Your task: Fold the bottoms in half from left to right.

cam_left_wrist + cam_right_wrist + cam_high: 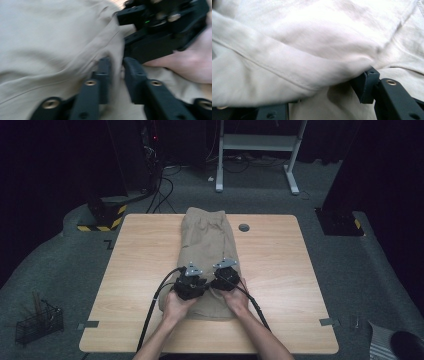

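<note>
Folded khaki shorts (207, 237) lie lengthwise down the middle of the wooden table (280, 270), waistband at the far edge. Both grippers sit side by side on the near half of the shorts. My left gripper (191, 279) has its jaws close together, with a raised ridge of the cloth (50, 45) pinched between them (117, 67). Just beyond it are the right gripper's body (160, 30) and the hand that holds it. My right gripper (224, 272) (319, 92) holds a thick fold of the shorts (299, 50), which drapes over and hides its left jaw.
A grey round grommet (244, 227) sits in the table top right of the waistband. Tape marks (327, 322) lie near the front corners. On the floor are a wire basket (37, 322) at left, a striped base (102, 217) and a white desk frame (257, 142) behind.
</note>
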### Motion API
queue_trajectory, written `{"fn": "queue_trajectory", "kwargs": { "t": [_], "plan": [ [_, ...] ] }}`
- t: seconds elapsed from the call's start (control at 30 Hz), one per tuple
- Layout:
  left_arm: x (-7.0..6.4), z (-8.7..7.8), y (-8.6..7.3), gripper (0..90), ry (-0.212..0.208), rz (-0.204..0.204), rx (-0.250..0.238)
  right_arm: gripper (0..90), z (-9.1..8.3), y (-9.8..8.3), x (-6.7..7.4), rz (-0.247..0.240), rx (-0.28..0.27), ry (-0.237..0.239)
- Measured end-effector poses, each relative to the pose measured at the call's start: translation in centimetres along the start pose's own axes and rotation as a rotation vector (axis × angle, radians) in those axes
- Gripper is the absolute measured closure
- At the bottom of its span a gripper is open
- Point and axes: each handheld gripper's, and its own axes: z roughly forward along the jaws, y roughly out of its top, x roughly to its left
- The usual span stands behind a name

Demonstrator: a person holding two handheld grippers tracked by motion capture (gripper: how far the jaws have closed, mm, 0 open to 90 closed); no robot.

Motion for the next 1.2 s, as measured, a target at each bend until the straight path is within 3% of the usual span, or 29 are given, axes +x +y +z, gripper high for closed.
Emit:
{"fn": "queue_trajectory", "kwargs": {
  "t": [0.17,0.4,0.47,0.57,0.63,0.77,0.87,0.97,1.2],
  "plan": [
    [-0.2,-3.1,-0.3,51.2,0.005,-0.011,-0.067,46.8,-2.6,-1.6,-0.9,0.028,-0.027,0.019],
    [2.9,-5.4,-1.4,43.6,0.082,-0.114,-0.103,46.4,-3.7,-3.5,-1.2,0.018,-0.007,0.017],
    [3.7,-5.9,-1.8,41.6,0.111,-0.125,-0.092,46.1,-3.8,-3.6,-1.1,0.009,-0.005,0.013],
    [4.7,-6.2,-2.4,35.7,0.152,-0.147,-0.033,45.8,-3.9,-3.6,-0.8,-0.014,-0.004,0.021],
    [5.4,-6.3,-3.0,36.4,0.142,-0.174,-0.018,45.7,-4.2,-3.7,-0.5,-0.017,-0.010,0.031],
    [6.1,-5.7,-3.8,48.1,0.101,-0.243,0.007,45.7,-4.6,-3.8,-0.2,-0.040,-0.009,0.040],
    [6.5,-4.9,-4.0,66.6,0.083,-0.259,0.036,45.8,-4.4,-4.0,-0.4,-0.036,0.004,0.049],
    [6.0,-4.2,-4.0,86.8,0.062,-0.223,0.041,46.2,-4.1,-3.9,-0.6,-0.019,-0.002,0.049],
    [4.2,-4.4,-2.2,89.2,0.019,-0.150,-0.061,47.5,-2.1,-2.1,-0.7,0.004,-0.003,0.004]
  ]
}}
